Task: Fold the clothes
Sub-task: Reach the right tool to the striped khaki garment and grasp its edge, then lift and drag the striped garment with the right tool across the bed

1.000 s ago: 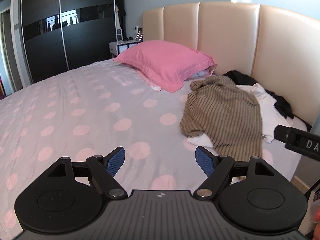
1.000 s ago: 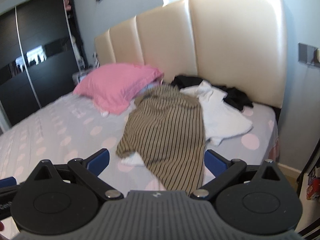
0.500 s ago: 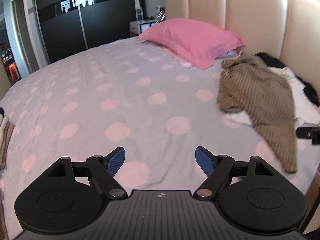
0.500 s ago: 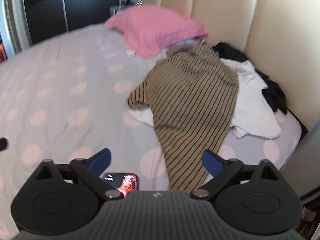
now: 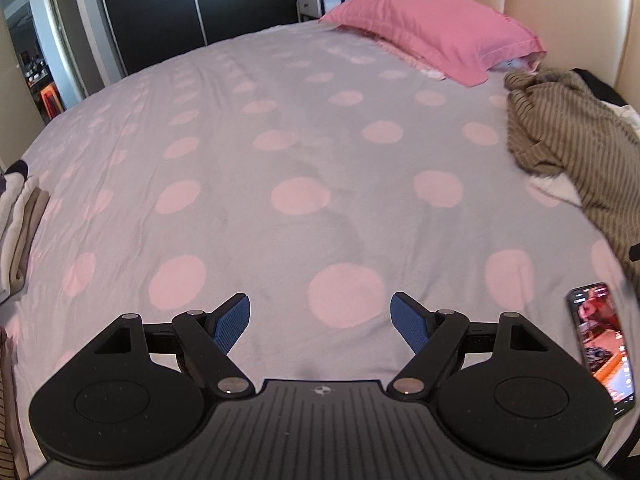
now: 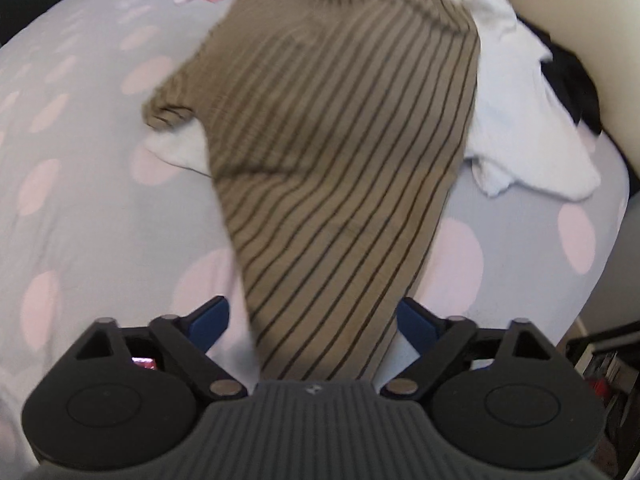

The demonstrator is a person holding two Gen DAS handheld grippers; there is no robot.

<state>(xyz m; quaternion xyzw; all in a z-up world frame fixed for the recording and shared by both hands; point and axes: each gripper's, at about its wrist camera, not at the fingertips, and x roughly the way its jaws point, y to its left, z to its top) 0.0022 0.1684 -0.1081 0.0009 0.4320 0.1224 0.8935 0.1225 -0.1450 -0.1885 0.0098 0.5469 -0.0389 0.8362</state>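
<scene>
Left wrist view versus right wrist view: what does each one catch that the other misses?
Only the left wrist view shows the phone with its lit screen, a folded stack at the bed's edge, the dark wardrobe and the open left claw.

Only the right shows the white garment clearly and the open right claw.

Both show the striped shirt, pink pillow and dotted bedsheet.

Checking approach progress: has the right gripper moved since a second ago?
Yes. The right gripper moved closer to the striped shirt, whose hem now lies between its open fingers.

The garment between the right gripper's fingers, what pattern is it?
Tan with thin dark stripes, clearest in the right wrist view.
</scene>
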